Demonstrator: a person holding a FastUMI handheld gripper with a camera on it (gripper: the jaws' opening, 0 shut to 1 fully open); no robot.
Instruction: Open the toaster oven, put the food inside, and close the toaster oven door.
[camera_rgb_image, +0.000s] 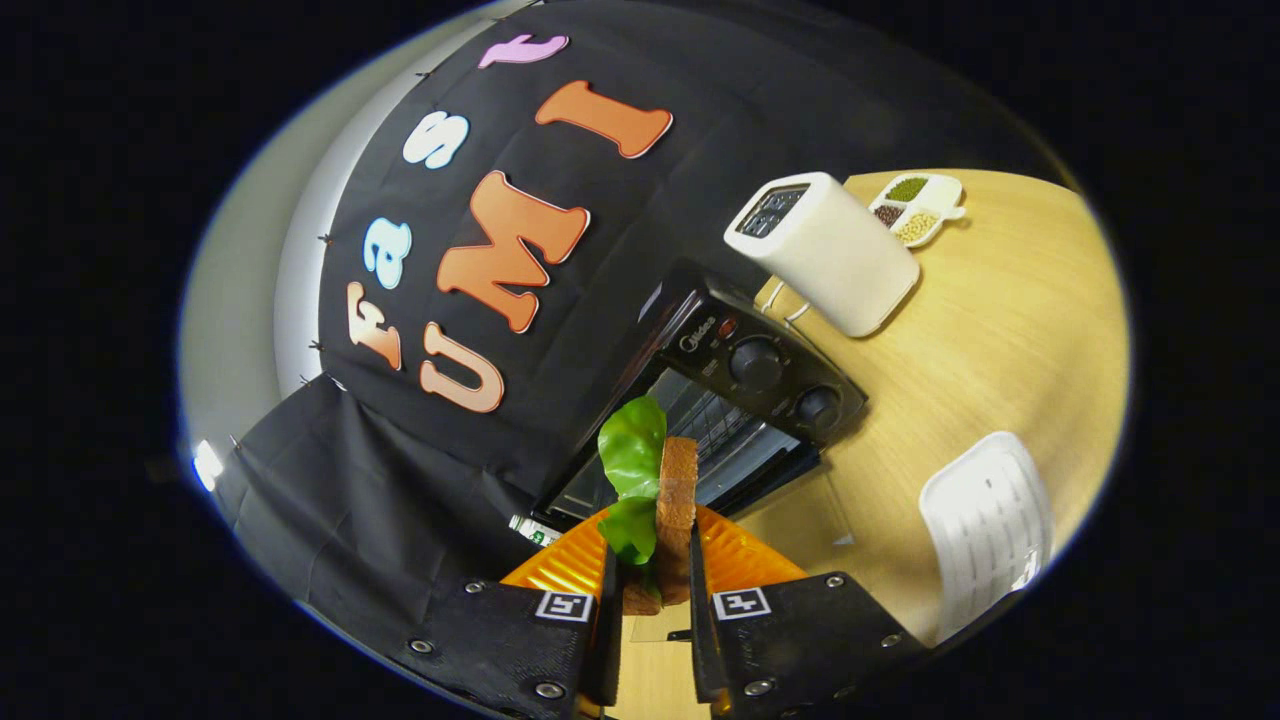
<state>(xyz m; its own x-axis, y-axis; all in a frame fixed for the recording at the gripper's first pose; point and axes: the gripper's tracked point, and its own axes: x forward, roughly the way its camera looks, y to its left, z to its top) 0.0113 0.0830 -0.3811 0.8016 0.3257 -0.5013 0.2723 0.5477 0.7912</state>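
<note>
We count one sandwich (672, 500), clenched in our gripper (652, 575), its lower end hidden; one toaster oven (745, 400) at twelve o'clock, door open.

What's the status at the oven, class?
Gripper shut on sandwich. Oven just ahead, door open. Nothing in the way.

A brown bread slice (678, 500) with a bright green leaf (632, 455) is showing before a shiny black toaster oven (735, 385). The wooden table (1000, 320) is looking pale yellow, the tall toaster (830, 250) cream, the slotted tray (985, 525) white.
</note>
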